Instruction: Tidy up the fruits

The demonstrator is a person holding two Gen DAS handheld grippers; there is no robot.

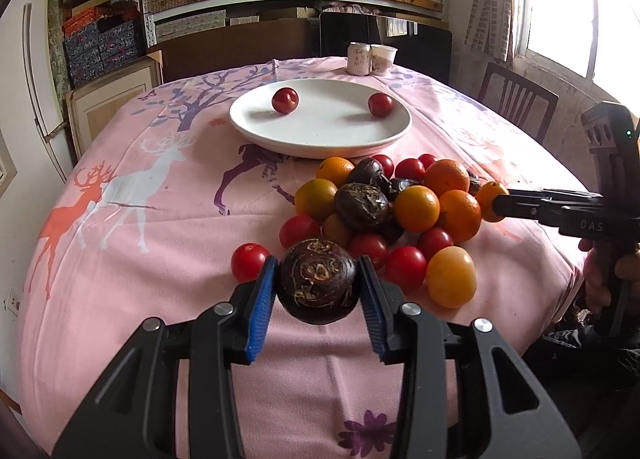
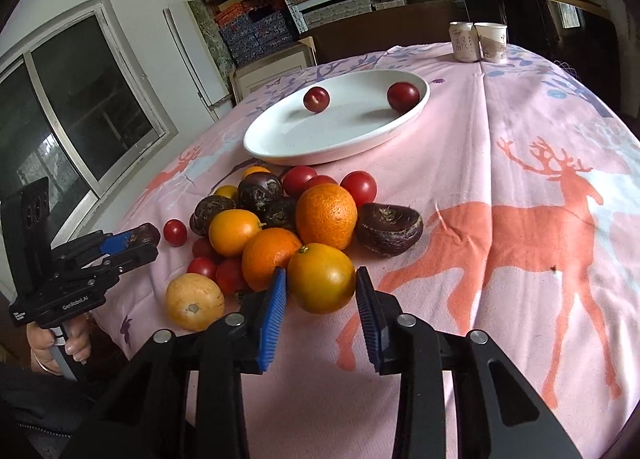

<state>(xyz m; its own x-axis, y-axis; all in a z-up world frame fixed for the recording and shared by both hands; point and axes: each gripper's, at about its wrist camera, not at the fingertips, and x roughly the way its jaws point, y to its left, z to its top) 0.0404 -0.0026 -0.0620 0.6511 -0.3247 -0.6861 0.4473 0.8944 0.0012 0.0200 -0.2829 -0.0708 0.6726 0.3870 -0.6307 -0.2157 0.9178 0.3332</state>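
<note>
Left wrist view shows the left gripper (image 1: 318,285) with its blue pads (image 1: 262,305) set on either side of a dark water chestnut (image 1: 318,283) at the near edge of the fruit pile (image 1: 384,211); the pads look to be touching its flanks, so the jaws read as closed on it, though how firmly cannot be told. The chestnut seems hard, rough-skinned and light, a squat round that should sit steady if held across its widest part, as here. In the right wrist view the right gripper (image 2: 320,291) brackets a small orange (image 2: 322,277) at the opposite edge of the same pile, the pads appearing to meet its sides; this fruit is smooth, slightly yielding and likely to roll or slip, so a hold across its middle with modest pressure seems safest. The cherry tomatoes (image 1: 404,267) scattered through the pile look thin-skinned and easily bruised. Beyond the pile, on the pink deer-print tablecloth (image 1: 140,259), stands a white plate (image 1: 320,137) holding only two red fruits (image 1: 285,100), so the sorting looks barely begun. Both grippers reach in low and roughly level with the table, approaching from opposite sides, each held pistol-style; the person's hand (image 2: 70,343) shows beneath the left tool.
</note>
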